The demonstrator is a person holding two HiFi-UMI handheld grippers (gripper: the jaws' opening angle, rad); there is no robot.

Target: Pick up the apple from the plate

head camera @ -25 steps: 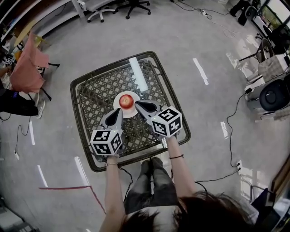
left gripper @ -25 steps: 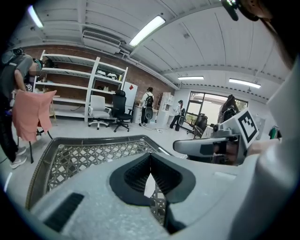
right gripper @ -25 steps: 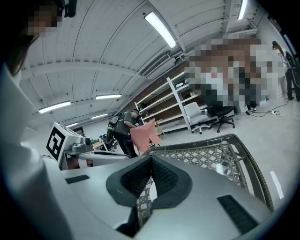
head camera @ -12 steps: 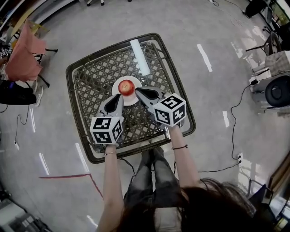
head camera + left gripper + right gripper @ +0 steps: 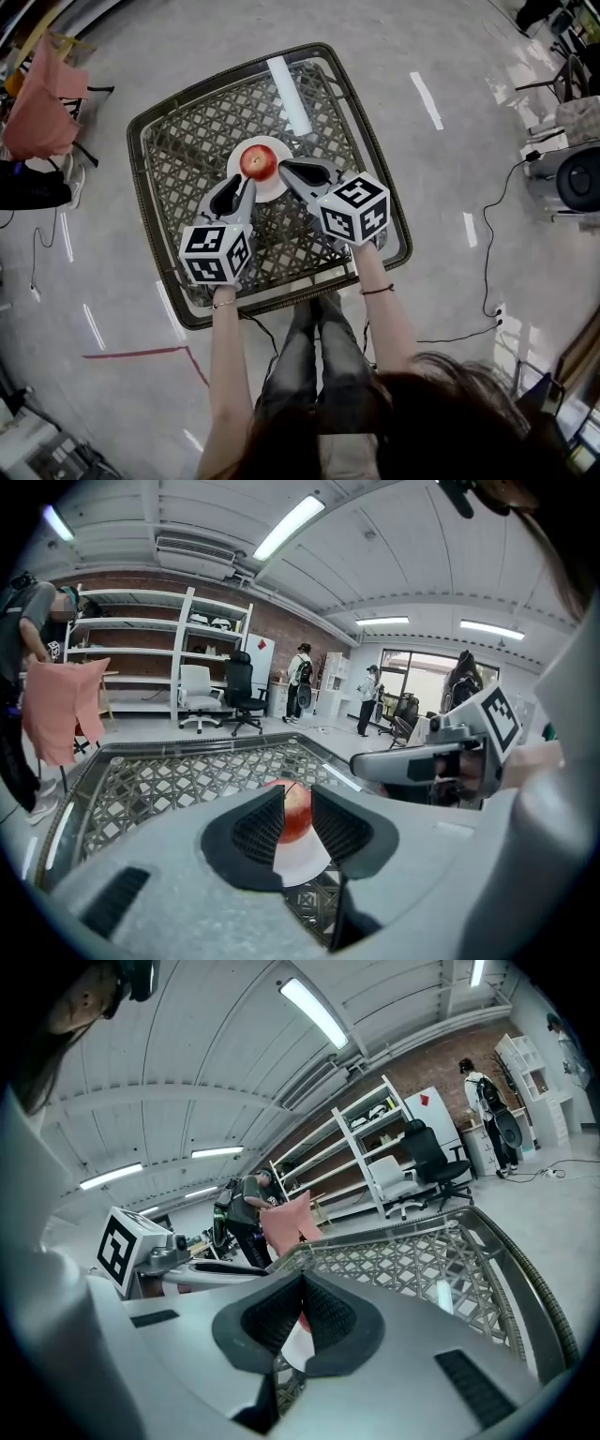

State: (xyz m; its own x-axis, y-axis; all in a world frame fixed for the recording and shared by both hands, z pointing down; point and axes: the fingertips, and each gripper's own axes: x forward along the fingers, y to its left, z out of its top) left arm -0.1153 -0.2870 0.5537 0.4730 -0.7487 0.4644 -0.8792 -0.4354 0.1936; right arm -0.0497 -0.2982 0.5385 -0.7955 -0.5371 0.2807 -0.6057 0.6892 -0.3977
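Observation:
A red apple (image 5: 258, 161) sits on a small white plate (image 5: 275, 187) in the middle of the lattice table (image 5: 183, 187). My left gripper (image 5: 245, 186) is just short of the plate's near edge. Its jaws are opening, with a narrow gap and nothing between them. Through that gap the left gripper view (image 5: 297, 822) shows the apple (image 5: 298, 808) and the plate (image 5: 305, 862) beyond. My right gripper (image 5: 285, 167) is beside the apple on its right, jaws shut and empty. In the right gripper view (image 5: 302, 1283), only slivers of the apple (image 5: 305, 1322) and plate (image 5: 296, 1350) show.
The table has a raised dark rim (image 5: 392, 220); a white strip (image 5: 289, 94) lies on its far side. A pink cloth on a chair (image 5: 37, 108) stands at the left, a round black device (image 5: 577, 183) and cables at the right. People stand by shelves (image 5: 131, 658).
Both grippers have sunk toward the table and come closer to the plate, the right tip now level with the apple.

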